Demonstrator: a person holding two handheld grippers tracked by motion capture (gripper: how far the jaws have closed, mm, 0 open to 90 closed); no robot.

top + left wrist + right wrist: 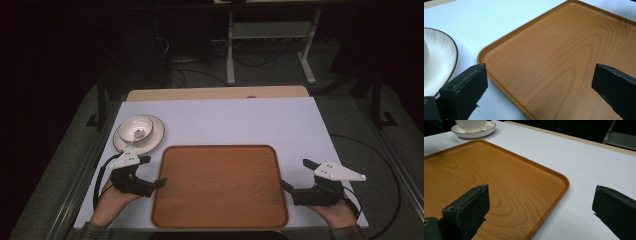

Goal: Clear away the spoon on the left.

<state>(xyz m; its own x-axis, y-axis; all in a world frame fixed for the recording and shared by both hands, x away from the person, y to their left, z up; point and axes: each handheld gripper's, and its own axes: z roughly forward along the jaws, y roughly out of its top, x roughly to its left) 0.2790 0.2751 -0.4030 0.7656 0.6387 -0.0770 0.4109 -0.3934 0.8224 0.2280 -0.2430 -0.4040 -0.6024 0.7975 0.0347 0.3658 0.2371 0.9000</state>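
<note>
A brown wooden tray (220, 186) lies bare on the white table (240, 120), toward its near edge. My left gripper (155, 171) is at the tray's left rim with its jaws wide open and nothing between them. In the left gripper view the gripper (540, 82) looks over the tray (564, 50) and its near corner. My right gripper (295, 174) stands open at the tray's right rim. From the right gripper view, the gripper (540, 202) sits over the tray (486, 175) corner, with nothing held.
A white bowl (136, 128) stands on a dark-rimmed white plate (154, 136) at the table's left, just behind the left gripper; the same plate (439, 62) and the bowl (471, 123) appear in the gripper views. Cables trail from both grippers. A desk frame (230, 55) stands beyond the table.
</note>
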